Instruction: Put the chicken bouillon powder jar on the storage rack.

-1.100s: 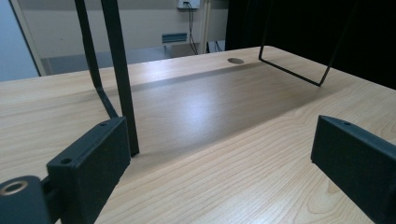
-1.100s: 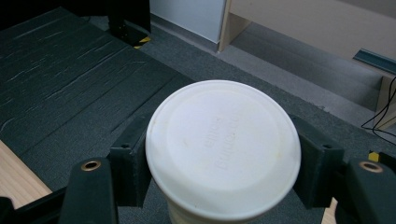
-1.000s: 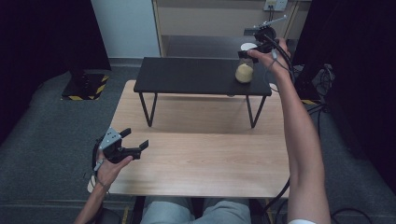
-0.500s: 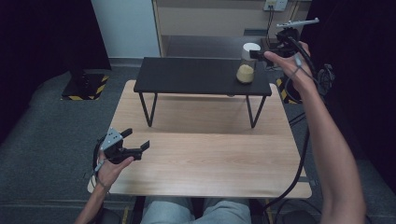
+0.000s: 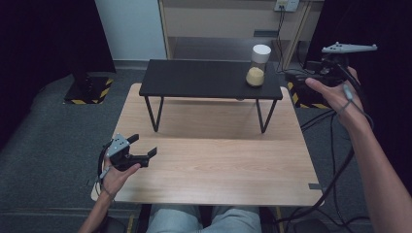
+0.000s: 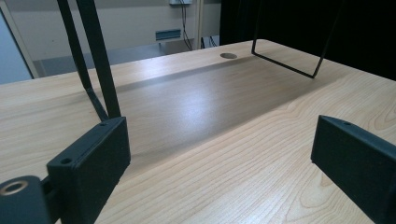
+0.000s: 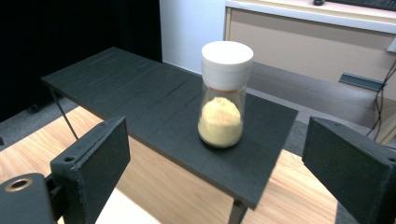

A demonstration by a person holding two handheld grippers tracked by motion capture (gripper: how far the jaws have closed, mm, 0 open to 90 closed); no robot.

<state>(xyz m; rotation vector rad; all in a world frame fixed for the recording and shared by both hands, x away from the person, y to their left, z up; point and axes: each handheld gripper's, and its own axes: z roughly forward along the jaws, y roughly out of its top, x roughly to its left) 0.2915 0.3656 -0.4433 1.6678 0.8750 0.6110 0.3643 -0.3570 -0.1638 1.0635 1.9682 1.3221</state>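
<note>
Jaws of the right gripper [image 7: 219, 172] spread, jar [image 7: 223, 95] upright beyond them.

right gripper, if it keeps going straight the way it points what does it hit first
Most likely the jar of yellow powder on the black shelf; it sits centred between the open right gripper jaws, though depth is unclear.

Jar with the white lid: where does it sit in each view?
High view: jar upright at the black shelf's right end.
Left gripper view: not in this picture.
Right gripper view: jar centre frame, ahead of the open jaws.
Shared landmark: the black shelf.
</note>
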